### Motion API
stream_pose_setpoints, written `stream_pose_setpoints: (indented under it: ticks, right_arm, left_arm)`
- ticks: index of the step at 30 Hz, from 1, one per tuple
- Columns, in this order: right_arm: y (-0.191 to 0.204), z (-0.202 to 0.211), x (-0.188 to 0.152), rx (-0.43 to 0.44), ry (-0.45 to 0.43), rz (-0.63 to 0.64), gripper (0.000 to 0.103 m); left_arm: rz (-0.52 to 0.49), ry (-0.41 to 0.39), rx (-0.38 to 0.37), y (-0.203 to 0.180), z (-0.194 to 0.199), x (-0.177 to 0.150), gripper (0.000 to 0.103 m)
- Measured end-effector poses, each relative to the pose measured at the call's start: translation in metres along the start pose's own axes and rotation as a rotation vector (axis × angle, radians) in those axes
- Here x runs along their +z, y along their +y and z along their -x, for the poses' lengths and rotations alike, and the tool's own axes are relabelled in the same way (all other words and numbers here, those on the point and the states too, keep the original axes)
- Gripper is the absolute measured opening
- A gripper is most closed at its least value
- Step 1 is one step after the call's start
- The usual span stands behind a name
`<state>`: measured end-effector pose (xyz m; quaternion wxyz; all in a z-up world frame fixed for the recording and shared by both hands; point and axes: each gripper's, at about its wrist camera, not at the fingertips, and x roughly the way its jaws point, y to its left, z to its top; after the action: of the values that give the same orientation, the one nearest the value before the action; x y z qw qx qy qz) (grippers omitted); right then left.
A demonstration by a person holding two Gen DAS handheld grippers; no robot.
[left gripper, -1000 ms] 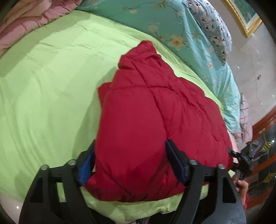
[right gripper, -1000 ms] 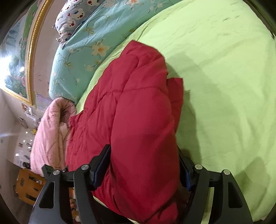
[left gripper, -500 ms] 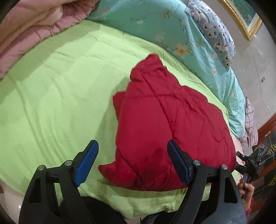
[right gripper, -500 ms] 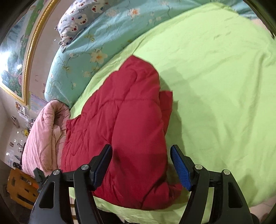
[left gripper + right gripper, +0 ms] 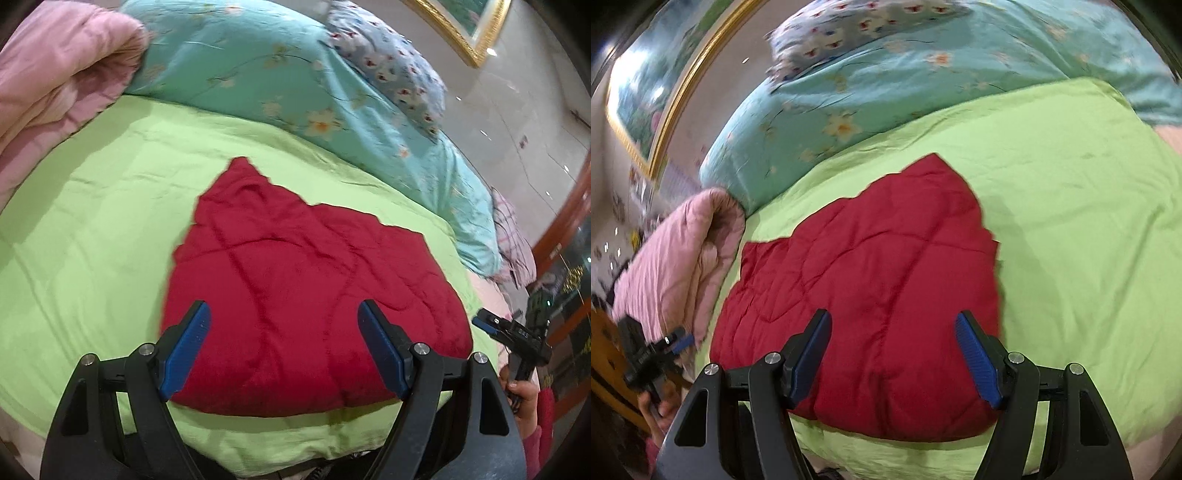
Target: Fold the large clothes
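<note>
A red quilted garment (image 5: 306, 291) lies folded in a flat pile on the green sheet (image 5: 92, 229) near the bed's front edge; it also shows in the right wrist view (image 5: 871, 295). My left gripper (image 5: 284, 343) is open and empty, held above the pile's near edge. My right gripper (image 5: 894, 354) is open and empty, also above the near edge. Each gripper shows in the other's view, the right gripper (image 5: 517, 332) at the right and the left gripper (image 5: 650, 350) at the left.
A turquoise floral quilt (image 5: 295, 85) and a patterned pillow (image 5: 391, 62) lie at the back of the bed. A pink quilt (image 5: 48, 85) is bunched at one side (image 5: 676, 266). A gold-framed picture (image 5: 646, 92) hangs on the wall.
Both grippers have let go of the red garment and pulled back and up. The garment now lies flat on the sheet.
</note>
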<state>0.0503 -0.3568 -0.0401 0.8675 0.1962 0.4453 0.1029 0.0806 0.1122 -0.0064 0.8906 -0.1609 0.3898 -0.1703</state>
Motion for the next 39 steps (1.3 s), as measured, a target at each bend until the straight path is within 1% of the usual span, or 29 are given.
stream_pose_setpoints:
  ticks: [5, 8, 14, 17, 20, 23, 26, 28, 32, 36, 37, 39]
  right_arm:
    - [0.027, -0.011, 0.001, 0.02, 0.013, 0.064, 0.072]
    - [0.04, -0.021, -0.001, 0.016, 0.026, 0.097, 0.072]
    - [0.068, -0.042, -0.008, -0.019, 0.044, 0.193, 0.072]
    - [0.079, -0.059, -0.008, -0.031, 0.052, 0.228, 0.069]
    - [0.088, -0.078, -0.005, -0.034, 0.069, 0.249, 0.069]
    - [0.095, -0.094, -0.003, -0.052, 0.085, 0.275, 0.068]
    - [0.096, -0.115, 0.002, -0.081, 0.123, 0.289, 0.071]
    - [0.093, -0.123, 0.007, -0.089, 0.128, 0.28, 0.071]
    - [0.088, -0.138, 0.019, -0.133, 0.142, 0.279, 0.069]
    - [0.08, -0.148, 0.038, -0.17, 0.163, 0.248, 0.069]
    - [0.079, -0.152, 0.043, -0.181, 0.164, 0.242, 0.069]
    - [0.072, -0.158, 0.054, -0.211, 0.166, 0.226, 0.068]
  left_arm:
    - [-0.039, 0.038, -0.015, -0.022, -0.017, -0.004, 0.082]
    - [-0.054, 0.061, -0.023, -0.031, -0.027, -0.009, 0.082]
    - [-0.112, 0.099, -0.002, -0.053, -0.047, -0.016, 0.082]
    - [-0.119, 0.115, -0.006, -0.056, -0.058, -0.017, 0.082]
    - [-0.133, 0.134, -0.006, -0.059, -0.074, -0.015, 0.082]
    - [-0.161, 0.148, 0.022, -0.064, -0.087, -0.011, 0.082]
    - [-0.18, 0.153, 0.053, -0.062, -0.102, -0.005, 0.082]
    - [-0.172, 0.159, 0.064, -0.057, -0.112, -0.001, 0.082]
    - [-0.144, 0.178, 0.095, -0.049, -0.129, 0.014, 0.082]
    - [-0.118, 0.211, 0.144, -0.038, -0.149, 0.043, 0.079]
    - [-0.109, 0.217, 0.159, -0.034, -0.155, 0.05, 0.075]
    - [-0.081, 0.237, 0.187, -0.022, -0.167, 0.062, 0.074]
